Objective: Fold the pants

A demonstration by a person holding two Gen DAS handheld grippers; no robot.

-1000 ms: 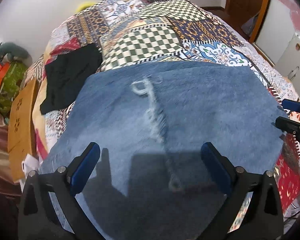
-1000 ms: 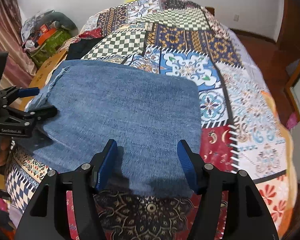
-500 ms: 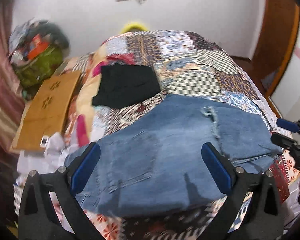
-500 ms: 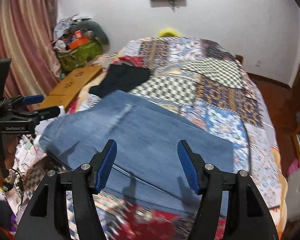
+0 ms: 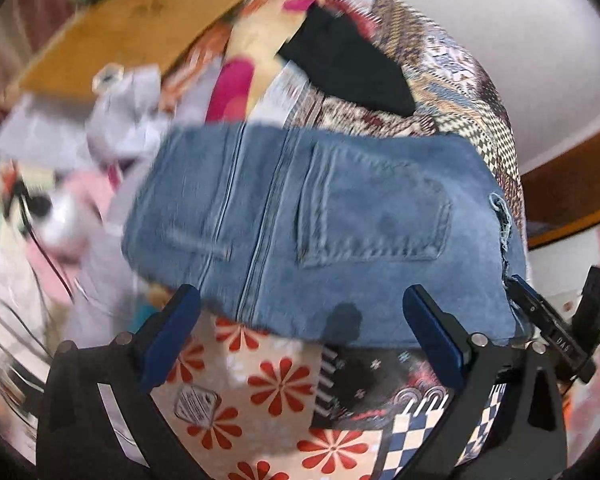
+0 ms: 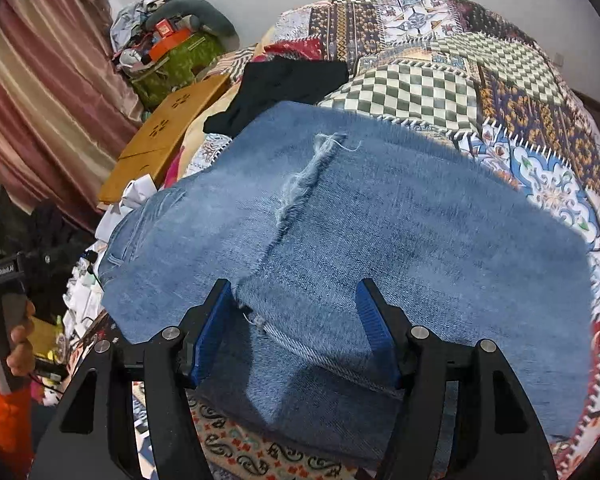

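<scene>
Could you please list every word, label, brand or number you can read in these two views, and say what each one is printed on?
"GenRobot.AI": white print on the black body of the left gripper, at the edge of the right wrist view; small, partly shaded.
"DAS": tiny, uncertain print on the right gripper in the left wrist view.
Orange box on the green bag: unreadable.

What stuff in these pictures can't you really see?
- Left wrist view: the heap beside the bed is smeared by motion blur; nothing there can be named.
- Right wrist view: the jeans hide the quilt beneath them.
- Right wrist view: the frame edge cuts off the left gripper.
</scene>
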